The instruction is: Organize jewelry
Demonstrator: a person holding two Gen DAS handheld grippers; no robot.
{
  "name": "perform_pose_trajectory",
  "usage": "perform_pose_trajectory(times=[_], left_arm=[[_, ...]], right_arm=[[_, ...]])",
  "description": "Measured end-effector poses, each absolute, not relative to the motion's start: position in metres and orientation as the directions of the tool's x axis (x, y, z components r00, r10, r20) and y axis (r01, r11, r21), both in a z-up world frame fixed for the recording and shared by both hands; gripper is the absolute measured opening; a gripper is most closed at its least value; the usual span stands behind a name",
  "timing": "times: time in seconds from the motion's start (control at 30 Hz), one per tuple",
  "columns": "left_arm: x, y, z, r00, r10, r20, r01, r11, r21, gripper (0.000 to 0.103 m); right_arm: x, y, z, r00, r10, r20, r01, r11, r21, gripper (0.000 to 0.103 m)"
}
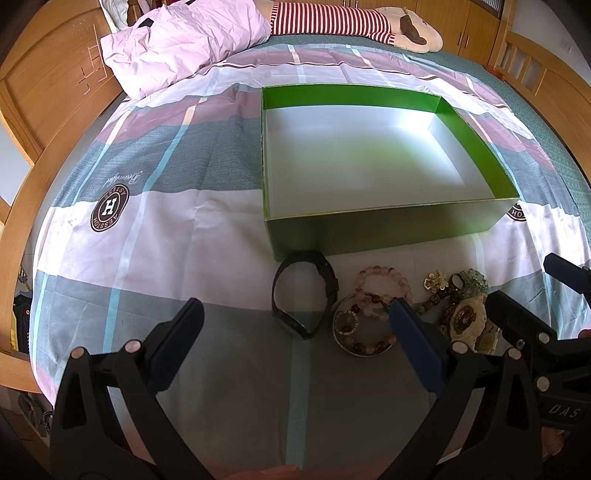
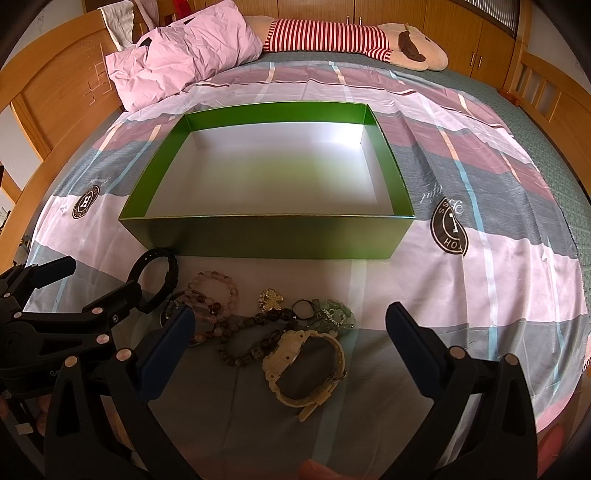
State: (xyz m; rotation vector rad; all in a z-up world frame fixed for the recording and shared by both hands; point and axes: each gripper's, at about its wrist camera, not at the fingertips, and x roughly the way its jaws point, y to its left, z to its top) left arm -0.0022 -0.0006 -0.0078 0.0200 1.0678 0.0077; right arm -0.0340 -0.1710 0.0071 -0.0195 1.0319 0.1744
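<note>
An empty green box (image 1: 369,229) (image 2: 258,240) with a white floor lies on the bed. Jewelry lies in front of it: a black watch (image 1: 328,275) (image 2: 171,275), a pink bead bracelet (image 1: 384,273) (image 2: 218,280), a gold flower brooch (image 1: 437,280) (image 2: 271,299), a dark bead string (image 2: 255,343), green stones (image 2: 332,314) and a cream watch (image 1: 467,317) (image 2: 306,365). My left gripper (image 1: 295,314) is open and empty, low over the black watch. My right gripper (image 2: 291,317) is open and empty, over the cream watch.
A plaid bed cover (image 1: 147,240) (image 2: 498,277) lies under everything. A pink pillow (image 1: 177,48) (image 2: 177,51) and a striped plush toy (image 1: 351,22) (image 2: 351,37) lie at the far end. A wooden bed frame (image 1: 48,92) (image 2: 48,96) runs around the sides.
</note>
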Motion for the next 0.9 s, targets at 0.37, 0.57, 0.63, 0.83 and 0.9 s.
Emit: perform_pose_trajectory(times=[0.37, 0.57, 0.63, 0.83, 0.9], left_arm=[[-0.0025, -0.0003, -0.0082, 0.481, 0.017, -0.877, 0.004, 1.0, 0.021, 0.101], [-0.0025, -0.0003, -0.0081, 0.481, 0.017, -0.877, 0.004, 1.0, 0.022, 0.101], [-0.0023, -0.0004, -0.008, 0.481, 0.017, -0.877, 0.004, 1.0, 0.022, 0.101], [-0.0023, -0.0005, -0.008, 0.48, 0.018, -0.877, 0.004, 1.0, 0.022, 0.101], [-0.0021, -0.0006, -0.0079, 0.48, 0.018, -0.877, 0.003, 1.0, 0.022, 0.101]], right_arm=[[-0.0339, -0.1712, 0.0063, 0.501, 0.134, -0.855, -0.153, 0.986, 0.064, 0.102], [-0.0336, -0.171, 0.0063, 0.5, 0.134, -0.856, -0.154, 0.986, 0.065, 0.102], [-0.0336, -0.1711, 0.0061, 0.499, 0.134, -0.856, -0.154, 0.986, 0.065, 0.102], [-0.0338, -0.1716, 0.0054, 0.499, 0.134, -0.856, -0.154, 0.986, 0.065, 0.102], [-0.0336, -0.1713, 0.0056, 0.499, 0.134, -0.856, -0.154, 0.986, 0.064, 0.102]])
